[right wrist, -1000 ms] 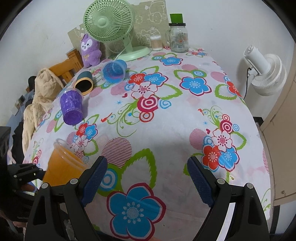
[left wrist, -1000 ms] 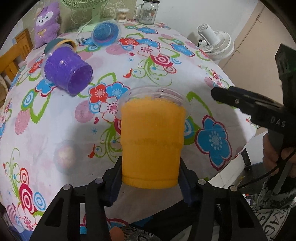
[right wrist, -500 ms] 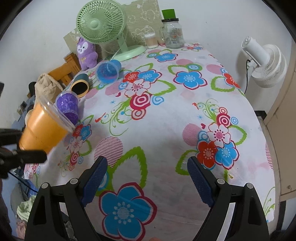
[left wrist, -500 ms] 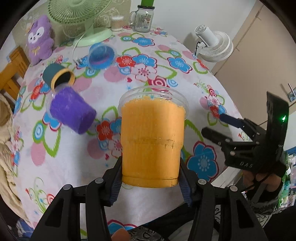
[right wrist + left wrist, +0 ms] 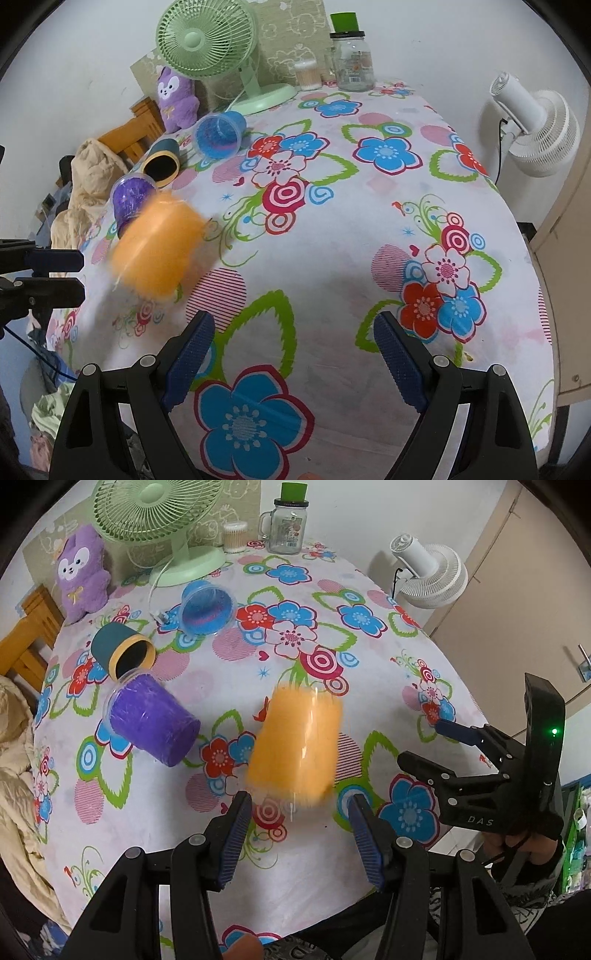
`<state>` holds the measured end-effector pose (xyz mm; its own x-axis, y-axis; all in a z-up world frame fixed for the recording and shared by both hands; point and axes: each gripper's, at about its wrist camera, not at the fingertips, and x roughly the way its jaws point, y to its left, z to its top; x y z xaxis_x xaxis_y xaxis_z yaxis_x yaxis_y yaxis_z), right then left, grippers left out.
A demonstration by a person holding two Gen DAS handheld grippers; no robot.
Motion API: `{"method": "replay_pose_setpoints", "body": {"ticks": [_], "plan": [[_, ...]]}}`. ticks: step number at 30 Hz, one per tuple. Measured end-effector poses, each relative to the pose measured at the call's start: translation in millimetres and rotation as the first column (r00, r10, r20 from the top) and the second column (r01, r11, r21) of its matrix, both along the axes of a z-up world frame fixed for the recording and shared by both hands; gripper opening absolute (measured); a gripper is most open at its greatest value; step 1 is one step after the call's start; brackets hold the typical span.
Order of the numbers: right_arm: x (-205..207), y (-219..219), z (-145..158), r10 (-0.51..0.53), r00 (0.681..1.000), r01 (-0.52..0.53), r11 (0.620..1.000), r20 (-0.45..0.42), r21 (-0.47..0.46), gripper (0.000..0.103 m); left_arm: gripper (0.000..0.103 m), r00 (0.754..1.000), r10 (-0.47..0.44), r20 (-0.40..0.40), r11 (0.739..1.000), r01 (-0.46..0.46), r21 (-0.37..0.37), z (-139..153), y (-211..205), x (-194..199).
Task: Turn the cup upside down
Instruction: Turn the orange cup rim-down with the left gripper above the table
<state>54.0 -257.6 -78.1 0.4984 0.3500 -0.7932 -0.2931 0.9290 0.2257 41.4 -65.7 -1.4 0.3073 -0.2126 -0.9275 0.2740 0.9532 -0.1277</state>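
The orange cup (image 5: 295, 746) is motion-blurred just ahead of my open left gripper (image 5: 301, 840), free of its pads and tilted, base pointing away. It also shows in the right wrist view (image 5: 157, 247), blurred above the floral tablecloth (image 5: 332, 258). My right gripper (image 5: 293, 358) is open and empty over the table's near edge; it shows at the right in the left wrist view (image 5: 439, 742).
A purple cup (image 5: 151, 725), a dark teal cup (image 5: 120, 650) and a blue cup (image 5: 207, 607) lie on their sides at the left. A green fan (image 5: 162, 524), glass jar (image 5: 286, 528) and purple plush (image 5: 83, 576) stand at the back. A white fan (image 5: 430, 576) stands off the right edge.
My left gripper has opened and let go of the orange cup, which now blurs ahead of the pads, nearer the table. The right gripper has stayed open.
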Motion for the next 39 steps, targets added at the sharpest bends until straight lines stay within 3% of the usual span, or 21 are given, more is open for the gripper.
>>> {"method": "replay_pose_setpoints", "body": {"ticks": [10,15,19,25,29,34,37,39], "plan": [[-0.5,1.2,1.8,-0.016,1.000,0.016,1.000,0.006,-0.015,0.090,0.060,1.000,0.017,0.010,0.999,-0.016,-0.036,4.1,7.4,7.3],[0.5,-5.2,-0.6,-0.032,0.999,0.032,0.999,-0.004,-0.024,0.090,0.075,0.999,0.006,0.033,0.998,-0.003,-0.061,19.0,-0.1,47.4],[2.3,-6.7,-2.4,-0.027,1.000,0.027,0.999,-0.008,-0.027,0.090,0.078,0.998,-0.048,0.027,0.999,0.048,0.009,13.5,-17.3,84.0],[6.9,-15.7,-6.6,-0.040,0.999,0.040,0.999,-0.020,-0.019,0.090,0.079,0.991,-0.125,-0.057,0.977,0.133,0.169,-27.5,-42.8,131.4],[11.7,-24.5,-10.0,-0.061,0.998,0.061,0.998,-0.030,-0.013,0.090,0.078,0.977,-0.171,-0.130,0.959,0.195,0.206,-52.9,-54.3,140.9],[14.6,-29.9,-13.6,-0.067,0.997,0.067,0.998,-0.041,-0.004,0.090,0.077,0.971,-0.170,-0.169,0.953,0.205,0.223,-70.1,-60.0,149.1],[15.5,-30.9,-14.2,-0.065,0.997,0.066,0.998,-0.043,0.002,0.090,0.066,0.966,-0.167,-0.199,0.949,0.212,0.233,-77.6,-61.1,150.4],[16.4,-31.7,-14.3,-0.069,0.997,0.069,0.998,-0.045,0.007,0.090,0.065,0.967,-0.165,-0.193,0.947,0.210,0.242,-77.0,-60.7,149.1]]}}
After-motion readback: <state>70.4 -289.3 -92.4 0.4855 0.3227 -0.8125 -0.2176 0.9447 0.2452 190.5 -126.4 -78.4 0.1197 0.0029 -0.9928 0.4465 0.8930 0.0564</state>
